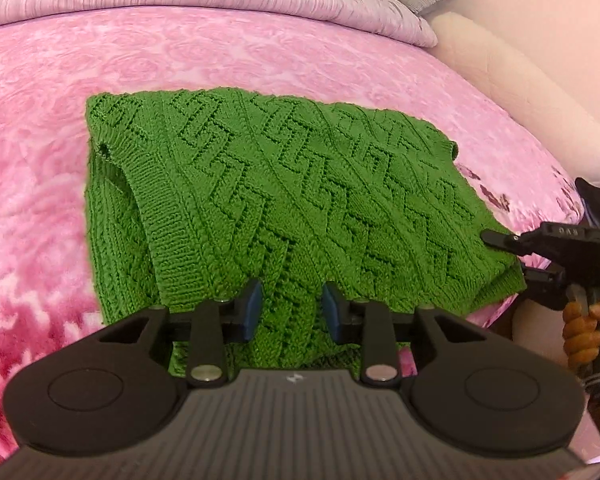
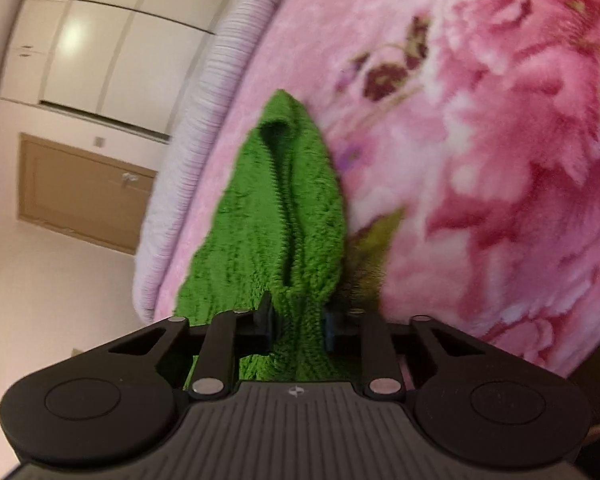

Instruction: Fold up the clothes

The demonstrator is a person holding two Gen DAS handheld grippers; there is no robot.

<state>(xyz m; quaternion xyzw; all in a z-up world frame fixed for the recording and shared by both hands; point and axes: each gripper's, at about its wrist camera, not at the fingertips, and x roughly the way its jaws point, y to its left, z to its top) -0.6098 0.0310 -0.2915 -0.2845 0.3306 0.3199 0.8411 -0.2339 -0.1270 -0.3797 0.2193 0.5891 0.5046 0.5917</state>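
the green knitted sweater (image 1: pixel 284 200) lies folded in the middle of the left wrist view, spread over a pink floral blanket (image 1: pixel 40 180) that covers the bed. its cable pattern runs diagonally from upper left to lower right, and a ribbed band curves down its left side.

the left tongs (image 1: pixel 288 310) sit at the lower centre of that frame, over the near edge of the sweater. their blue pads (image 1: pixel 253 308) stand a narrow gap apart with green knit bunched between them – they appear to be pinching the fabric, though the contact itself is hard to make out.

at the right edge of the same frame the right tongs (image 1: pixel 516 256) come in from the side at the sweater's lower right corner, one black finger above the knit and one below it. a person's hand (image 1: pixel 584 332) grips the handle just beneath.

in the right wrist view, which is blurred, the right tongs (image 2: pixel 298 326) clamp a fold of the sweater (image 2: pixel 276 208) at the lower centre – the knit fills the gap between the pads. the blanket (image 2: pixel 480 160) fills the right half, a pale lilac ribbed quilt (image 2: pixel 204 128) edges it, and white cabinets (image 2: pixel 100 40) and a brown door (image 2: pixel 80 188) sit at the left.
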